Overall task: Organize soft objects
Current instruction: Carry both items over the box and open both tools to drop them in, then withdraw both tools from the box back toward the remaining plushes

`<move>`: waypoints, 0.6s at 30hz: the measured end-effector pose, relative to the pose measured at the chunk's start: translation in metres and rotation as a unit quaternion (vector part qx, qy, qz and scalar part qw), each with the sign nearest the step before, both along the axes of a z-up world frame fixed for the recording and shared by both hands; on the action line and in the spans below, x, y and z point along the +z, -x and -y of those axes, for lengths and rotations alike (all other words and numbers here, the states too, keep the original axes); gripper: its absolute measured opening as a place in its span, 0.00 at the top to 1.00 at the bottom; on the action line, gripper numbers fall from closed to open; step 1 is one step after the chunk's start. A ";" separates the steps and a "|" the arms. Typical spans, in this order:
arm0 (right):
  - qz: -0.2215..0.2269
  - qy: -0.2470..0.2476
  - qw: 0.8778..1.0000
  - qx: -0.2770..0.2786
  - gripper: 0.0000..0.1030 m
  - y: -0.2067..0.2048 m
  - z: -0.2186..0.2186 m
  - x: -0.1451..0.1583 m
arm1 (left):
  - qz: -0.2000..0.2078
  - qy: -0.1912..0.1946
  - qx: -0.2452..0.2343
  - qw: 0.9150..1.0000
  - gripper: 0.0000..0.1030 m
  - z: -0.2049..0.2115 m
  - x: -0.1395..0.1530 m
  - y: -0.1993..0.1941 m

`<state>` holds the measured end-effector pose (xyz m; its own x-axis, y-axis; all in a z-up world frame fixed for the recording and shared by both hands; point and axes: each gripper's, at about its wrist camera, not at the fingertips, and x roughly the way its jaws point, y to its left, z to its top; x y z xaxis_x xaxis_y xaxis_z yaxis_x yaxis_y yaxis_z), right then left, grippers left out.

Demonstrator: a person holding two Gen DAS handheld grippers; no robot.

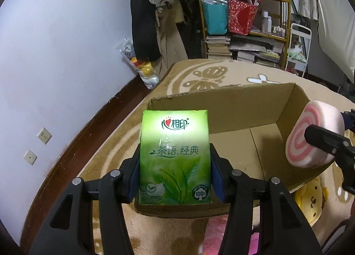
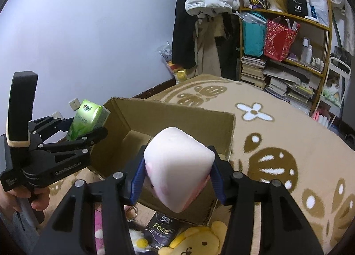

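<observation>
Over box point(image 1: 233, 122): both loads hanging above opening, ready for dropping in.
Left tool point(image 1: 175, 170): pinching green tissue pack point(image 1: 175, 155).
Right tool point(image 2: 177, 173): squeezing pink swirl cushion point(image 2: 177, 164).

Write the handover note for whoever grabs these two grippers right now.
Left gripper: shut on the green tissue pack, held over the cardboard box.
Right gripper: shut on the pink swirl cushion, also above the box.
Done: nothing visible inside the box.
Left: release both into it, then collect the yellow bear plush and black Face tissue pack lying on the rug.
</observation>
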<state>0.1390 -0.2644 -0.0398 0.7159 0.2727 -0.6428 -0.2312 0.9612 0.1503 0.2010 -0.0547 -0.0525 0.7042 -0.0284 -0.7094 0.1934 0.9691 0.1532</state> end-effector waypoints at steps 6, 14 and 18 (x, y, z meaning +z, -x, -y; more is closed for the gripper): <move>-0.007 0.014 1.000 -0.005 0.40 -0.001 -0.002 -0.004 | -0.001 0.008 0.003 1.000 0.23 -0.005 0.002 0.002; 0.005 -0.015 1.000 -0.013 0.03 0.005 0.005 0.012 | 0.021 0.000 0.014 1.000 0.02 -0.010 0.013 0.009; 0.004 -0.018 1.000 -0.025 0.00 0.010 0.007 0.016 | 0.026 0.001 0.011 1.000 0.01 -0.015 0.020 0.017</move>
